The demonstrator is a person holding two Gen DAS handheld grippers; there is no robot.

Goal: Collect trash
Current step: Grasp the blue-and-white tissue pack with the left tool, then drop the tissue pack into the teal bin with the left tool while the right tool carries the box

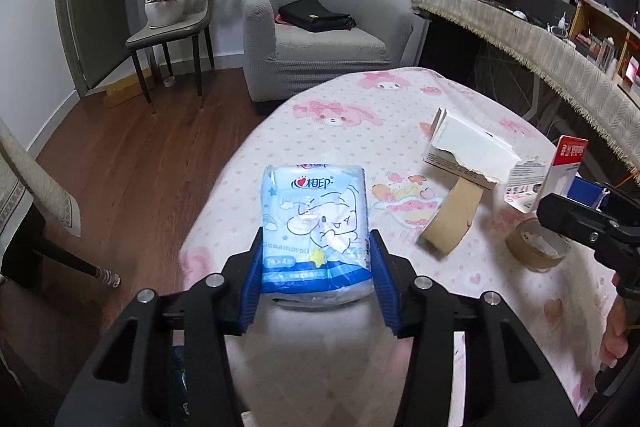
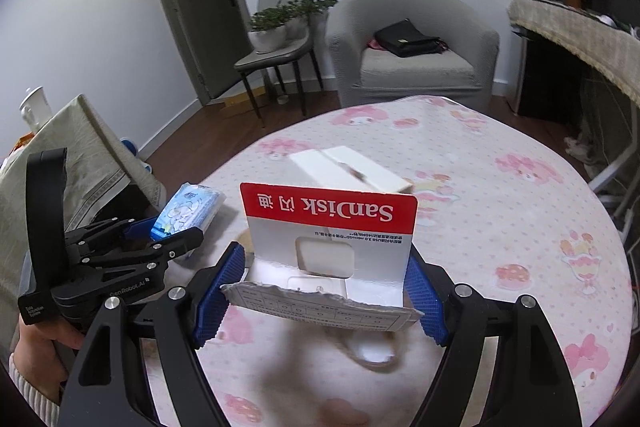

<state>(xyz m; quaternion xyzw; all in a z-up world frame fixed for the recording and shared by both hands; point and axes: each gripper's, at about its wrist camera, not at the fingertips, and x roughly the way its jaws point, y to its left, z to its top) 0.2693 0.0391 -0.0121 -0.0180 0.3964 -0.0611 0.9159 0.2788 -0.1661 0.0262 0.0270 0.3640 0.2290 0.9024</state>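
Left tongs point(image 1: 316, 259) clamped soft, light tissue pack point(image 1: 316, 223) at sides; right tongs point(image 2: 320, 287) gripped flimsy torn SanDisk card point(image 2: 332, 227) by edges.

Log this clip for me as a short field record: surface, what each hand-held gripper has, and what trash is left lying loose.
surface: round table with pink cartoon-print cloth
left hand-held gripper: blue pads closed on a blue tissue pack
right hand-held gripper: pads against the sides of a torn red-and-white SanDisk package
loose on table: torn white box, brown cardboard piece, brown tape roll
background: grey armchair with a black bag
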